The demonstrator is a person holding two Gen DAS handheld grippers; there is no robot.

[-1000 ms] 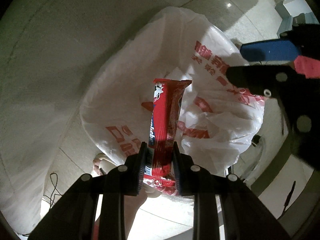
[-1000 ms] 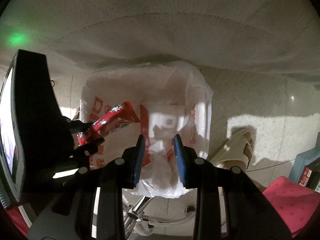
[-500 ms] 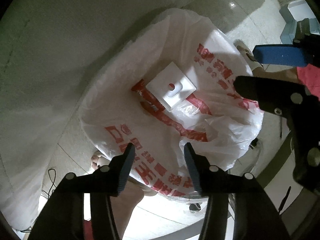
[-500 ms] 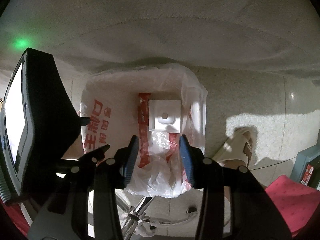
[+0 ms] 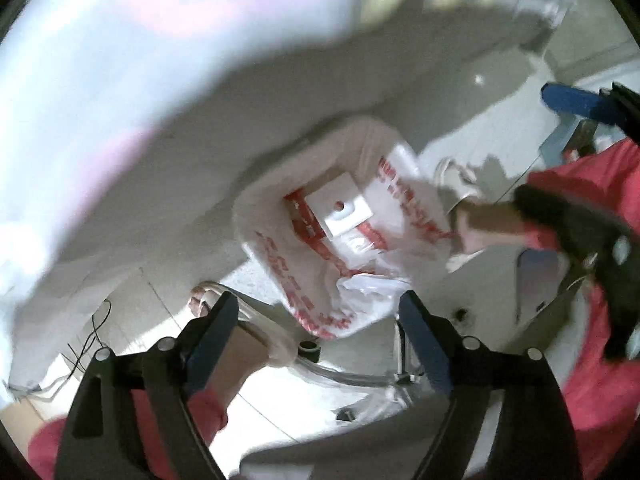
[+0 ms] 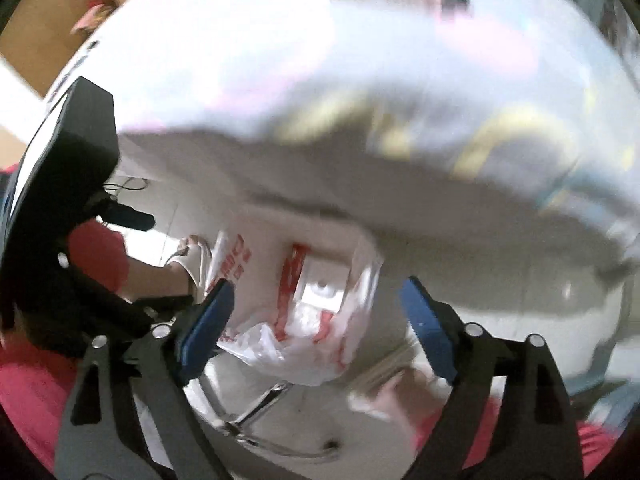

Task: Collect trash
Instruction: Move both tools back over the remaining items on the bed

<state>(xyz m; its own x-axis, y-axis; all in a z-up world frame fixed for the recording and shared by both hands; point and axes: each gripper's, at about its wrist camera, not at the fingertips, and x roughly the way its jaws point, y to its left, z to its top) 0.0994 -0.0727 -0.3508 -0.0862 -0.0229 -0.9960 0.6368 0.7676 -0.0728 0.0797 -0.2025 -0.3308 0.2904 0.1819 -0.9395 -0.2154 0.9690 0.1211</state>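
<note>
Two grippers point down over a white bag (image 5: 404,184) with red print, and both views are smeared by blur. In the left wrist view the left gripper (image 5: 318,312) sits at the bottom of the frame, its blue-padded jaws wide and opening, with nothing between the pads; only the bag's lower edge and the floor (image 5: 168,292) show through the gap. The bag lies in the middle of that frame, mouth open, and inside it a white square piece (image 5: 340,210) with a small red dot rests on top of a red wrapper (image 5: 298,210), of which only a strip shows at the square's left side. A sandalled foot (image 5: 204,298) shows just left of the left jaw. At the right edge of the frame the right gripper's dark body (image 5: 580,240) and one blue pad (image 5: 572,102) are visible, with red clothing (image 5: 592,380) around them.

In the right wrist view the right gripper (image 6: 316,316) is at the bottom of the frame, jaws wide and opening, holding nothing. The bag (image 6: 260,276) sits in the lower middle, partly between the jaws in the picture but well below them, with the white square (image 6: 324,290) and the red strip (image 6: 294,276) inside. The left gripper's dark body (image 6: 68,200) fills the left edge. A pale cloth-covered table edge (image 6: 320,80) spans the upper half, and a metal chair base (image 6: 260,400) shows on the floor under the bag.
</note>
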